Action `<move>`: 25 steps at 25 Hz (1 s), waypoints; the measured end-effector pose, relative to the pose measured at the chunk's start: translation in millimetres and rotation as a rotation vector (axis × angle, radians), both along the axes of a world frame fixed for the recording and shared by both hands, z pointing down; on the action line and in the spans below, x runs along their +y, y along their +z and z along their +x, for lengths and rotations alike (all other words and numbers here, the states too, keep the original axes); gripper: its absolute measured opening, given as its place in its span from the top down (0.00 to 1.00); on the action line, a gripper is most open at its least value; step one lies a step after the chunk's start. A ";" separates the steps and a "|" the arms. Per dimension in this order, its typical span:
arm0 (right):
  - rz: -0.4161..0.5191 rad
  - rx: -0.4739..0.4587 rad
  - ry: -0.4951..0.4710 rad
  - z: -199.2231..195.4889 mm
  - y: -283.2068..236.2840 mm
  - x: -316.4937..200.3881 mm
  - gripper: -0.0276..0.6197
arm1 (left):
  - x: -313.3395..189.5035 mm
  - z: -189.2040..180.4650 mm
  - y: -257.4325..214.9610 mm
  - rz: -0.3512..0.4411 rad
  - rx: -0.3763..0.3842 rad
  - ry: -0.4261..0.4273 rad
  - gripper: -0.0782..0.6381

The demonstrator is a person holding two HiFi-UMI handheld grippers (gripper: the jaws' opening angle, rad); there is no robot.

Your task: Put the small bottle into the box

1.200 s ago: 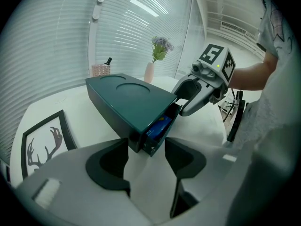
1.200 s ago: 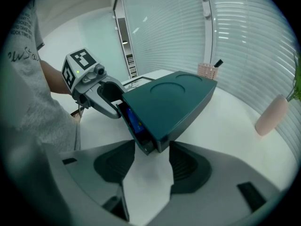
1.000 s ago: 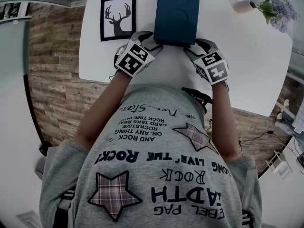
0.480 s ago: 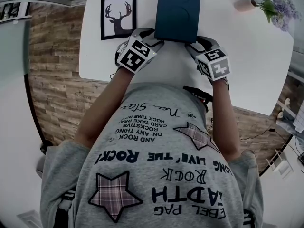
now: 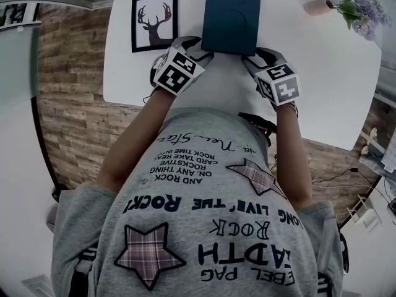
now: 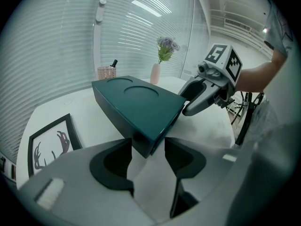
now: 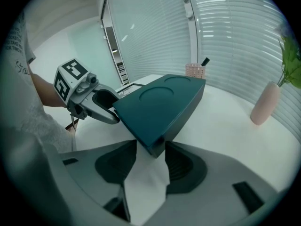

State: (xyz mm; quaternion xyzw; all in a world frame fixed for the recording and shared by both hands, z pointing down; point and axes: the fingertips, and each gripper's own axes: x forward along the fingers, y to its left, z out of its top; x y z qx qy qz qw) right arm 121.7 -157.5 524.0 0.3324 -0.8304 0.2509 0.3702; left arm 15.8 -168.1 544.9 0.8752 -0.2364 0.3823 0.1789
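A dark teal box [image 5: 230, 16] with its lid on lies on the white table [image 5: 322, 85], right in front of the person. My left gripper [image 5: 201, 49] is at the box's near left corner and my right gripper [image 5: 252, 55] at its near right corner. In the left gripper view that corner of the box [image 6: 136, 102] sits between the parted jaws of my left gripper [image 6: 148, 145], with the right gripper [image 6: 200, 98] across from it. The right gripper view shows my right gripper [image 7: 150, 147] astride the other corner of the box [image 7: 162, 105]. No small bottle is in sight.
A framed deer picture [image 5: 154, 22] lies left of the box. A pink vase with flowers [image 5: 318, 7] stands at the far right. A pink pen holder [image 6: 107, 72] stands behind the box. The table's near edge [image 5: 185, 106] runs just below the grippers.
Between one second and half a second ago the box and both grippers shifted slightly away across the table. Nothing has moved since.
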 end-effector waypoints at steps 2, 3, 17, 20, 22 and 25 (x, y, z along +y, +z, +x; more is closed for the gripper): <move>0.004 0.005 -0.002 1.0 -2.1 0.8 0.65 | 0.6 -1.8 -0.9 0.000 0.003 -0.005 0.57; 0.006 0.011 -0.005 1.8 -3.5 1.8 0.65 | 1.6 -1.8 -1.9 0.001 0.008 -0.003 0.57; 0.086 -0.007 -0.014 -3.0 -45.0 13.9 0.65 | 18.4 -19.6 -41.3 0.065 0.057 -0.069 0.57; 0.110 -0.021 -0.010 -3.4 -56.3 15.5 0.66 | 21.3 -23.9 -45.1 0.096 0.042 -0.065 0.57; 0.126 -0.033 -0.004 -3.6 -64.1 16.9 0.67 | 24.0 -27.6 -48.1 0.110 0.041 -0.072 0.57; 0.167 -0.042 0.010 -1.6 -76.1 15.5 0.72 | 25.2 -30.7 -57.3 0.133 0.063 -0.090 0.58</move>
